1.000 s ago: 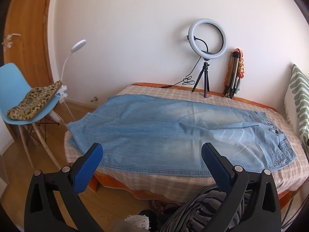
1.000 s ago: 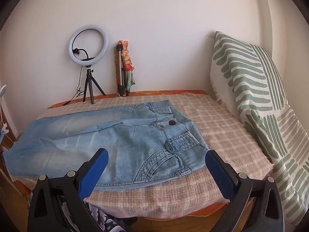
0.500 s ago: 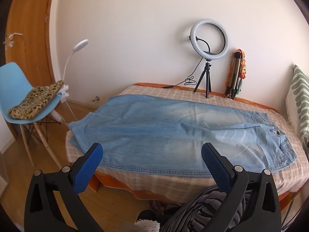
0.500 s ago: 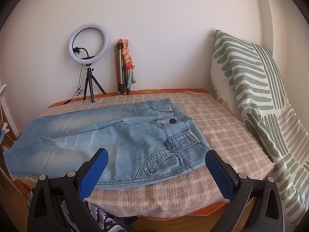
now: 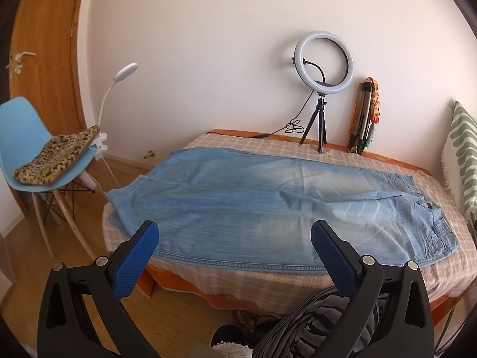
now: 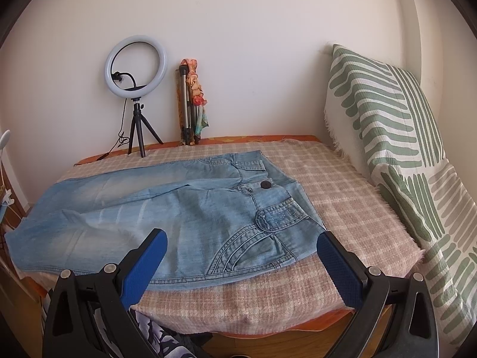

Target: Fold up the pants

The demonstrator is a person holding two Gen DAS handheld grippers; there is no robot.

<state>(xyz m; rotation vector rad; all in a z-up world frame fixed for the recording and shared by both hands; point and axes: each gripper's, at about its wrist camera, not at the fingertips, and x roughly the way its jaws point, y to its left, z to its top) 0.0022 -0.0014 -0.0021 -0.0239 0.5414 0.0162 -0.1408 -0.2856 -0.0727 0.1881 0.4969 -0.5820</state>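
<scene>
two tools sit nearest the cameras, both with their blue-padded fingers spread wide and holding nothing: the left tool hangs over the near edge of the bed, the right tool over the same edge further toward the waist end. below them, a striped sleeve or lap of the person shows. just past the fingers lie the pants, pale blue denim, spread flat and lengthwise across the checked bedcover, waist with its dark button toward the green-striped pillow, hems toward a blue chair. compared with a second ago, both views have crept slightly closer and lower toward the near side seam; the denim itself has not shifted. that suggests the approach is under way and no fold is begun. further back, a ring light on a small tripod and a folded tripod stand against the white wall.
</scene>
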